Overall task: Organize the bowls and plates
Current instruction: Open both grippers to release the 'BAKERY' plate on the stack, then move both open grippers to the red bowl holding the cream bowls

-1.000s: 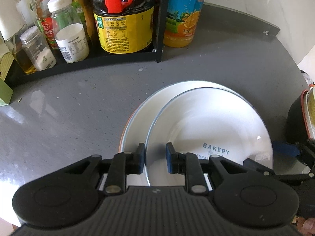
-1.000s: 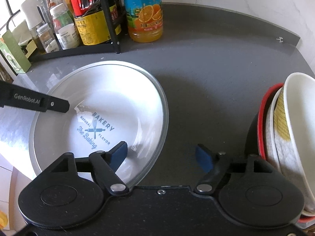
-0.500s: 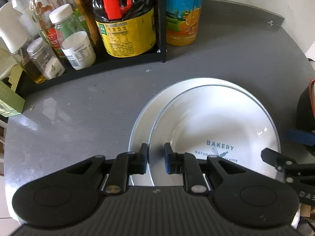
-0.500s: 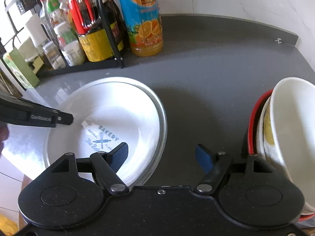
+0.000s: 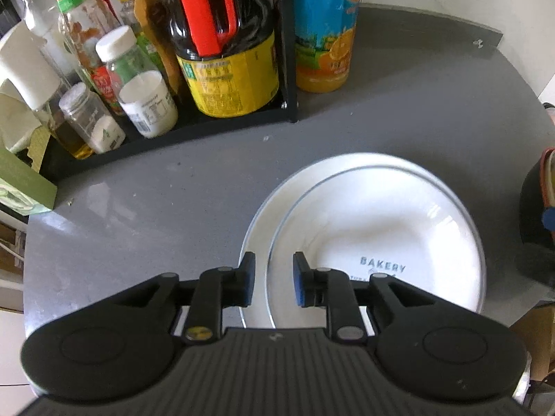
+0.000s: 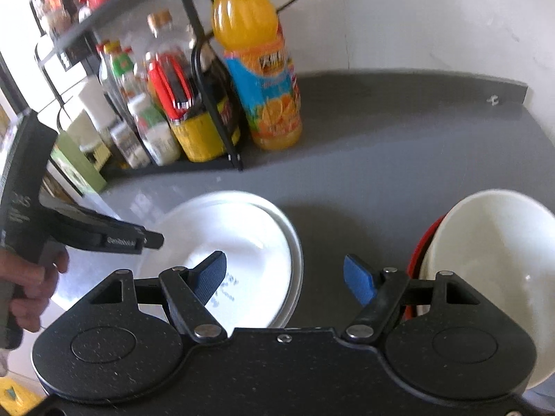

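The shallow white "BAKERY" plate (image 5: 378, 239) lies on a wider white plate (image 5: 263, 215), its rim between the left gripper (image 5: 273, 280)'s slightly parted fingers, untouched. The right gripper (image 6: 285, 277) gapes empty, a white bowl (image 6: 492, 270) beside its right finger.

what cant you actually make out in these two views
- Bakery plate: the print under BAKERY is cut off by the left gripper in the left wrist view and blurred in the right.
- Lower plate: mostly covered by the bakery plate.
- Bowl stack: bowls under the white one hidden; count unclear.
- Rack bottles: labels blurred, right wrist view.
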